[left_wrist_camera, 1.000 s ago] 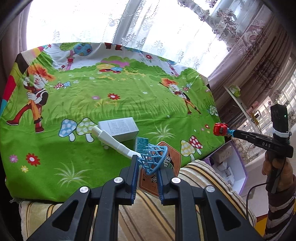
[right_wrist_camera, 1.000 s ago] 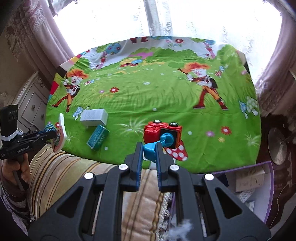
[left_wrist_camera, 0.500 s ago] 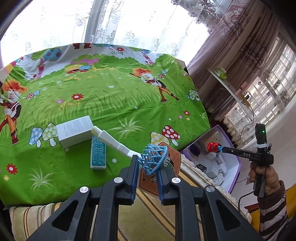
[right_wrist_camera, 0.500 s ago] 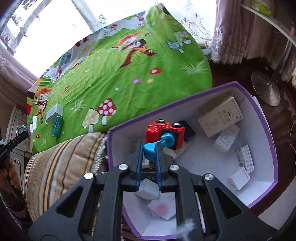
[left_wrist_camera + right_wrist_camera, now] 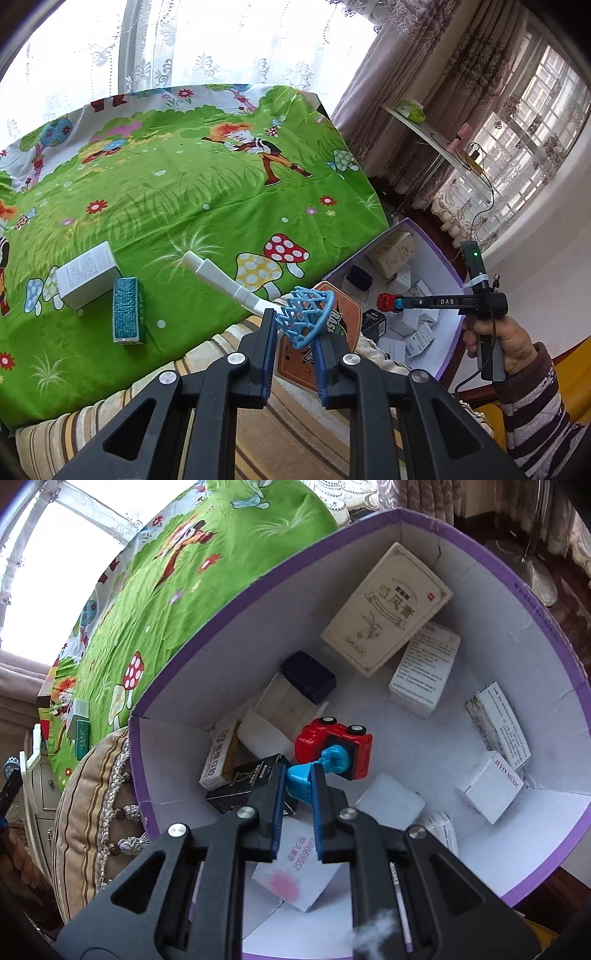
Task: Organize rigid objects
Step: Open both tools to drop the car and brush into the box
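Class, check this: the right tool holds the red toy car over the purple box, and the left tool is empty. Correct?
Not quite. The left tool is not empty: the left wrist view shows it shut on a blue hoop. The right tool does hold the red toy car over the purple box.

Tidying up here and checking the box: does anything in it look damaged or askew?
The purple box has a cracked inner wall near its far corner, and the boxes inside lie jumbled; the beige carton leans tilted on a white one. Nothing spilled.
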{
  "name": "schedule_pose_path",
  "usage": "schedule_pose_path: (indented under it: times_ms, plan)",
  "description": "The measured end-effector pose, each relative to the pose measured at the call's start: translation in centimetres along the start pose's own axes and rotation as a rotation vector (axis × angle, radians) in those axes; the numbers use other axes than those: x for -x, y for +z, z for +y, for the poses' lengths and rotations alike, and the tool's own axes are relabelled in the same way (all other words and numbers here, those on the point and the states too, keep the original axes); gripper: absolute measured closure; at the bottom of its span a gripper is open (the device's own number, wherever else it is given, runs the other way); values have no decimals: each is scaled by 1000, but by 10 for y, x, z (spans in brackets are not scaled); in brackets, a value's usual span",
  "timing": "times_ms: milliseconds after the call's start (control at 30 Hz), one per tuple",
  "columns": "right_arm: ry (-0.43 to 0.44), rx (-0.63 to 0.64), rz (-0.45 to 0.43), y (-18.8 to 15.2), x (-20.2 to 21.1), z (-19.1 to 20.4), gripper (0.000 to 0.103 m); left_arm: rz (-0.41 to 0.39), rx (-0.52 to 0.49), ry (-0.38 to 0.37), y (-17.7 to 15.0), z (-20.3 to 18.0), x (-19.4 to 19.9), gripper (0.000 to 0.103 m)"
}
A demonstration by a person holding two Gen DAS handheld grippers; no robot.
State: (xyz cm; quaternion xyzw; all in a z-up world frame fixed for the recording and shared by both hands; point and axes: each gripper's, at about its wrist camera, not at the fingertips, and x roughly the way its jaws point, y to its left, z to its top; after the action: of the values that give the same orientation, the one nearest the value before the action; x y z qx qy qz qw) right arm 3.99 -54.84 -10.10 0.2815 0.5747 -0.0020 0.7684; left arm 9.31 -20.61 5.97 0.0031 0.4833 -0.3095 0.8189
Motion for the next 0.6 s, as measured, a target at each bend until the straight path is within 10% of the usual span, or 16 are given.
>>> schedule_pose_path:
  times_ms: [200,300,600]
  plan:
    - [-14,-33,-1,1,-4,-12,82,35,-55,-21,-1,-30,-16,84]
    - [-30,-44,-31,-1,4,-16,46,51,-83,-38,0,-45,-24,84]
    - [-133,-38,-185,-10,53,-19,38,108,-159,-82,3,-89,-54,84]
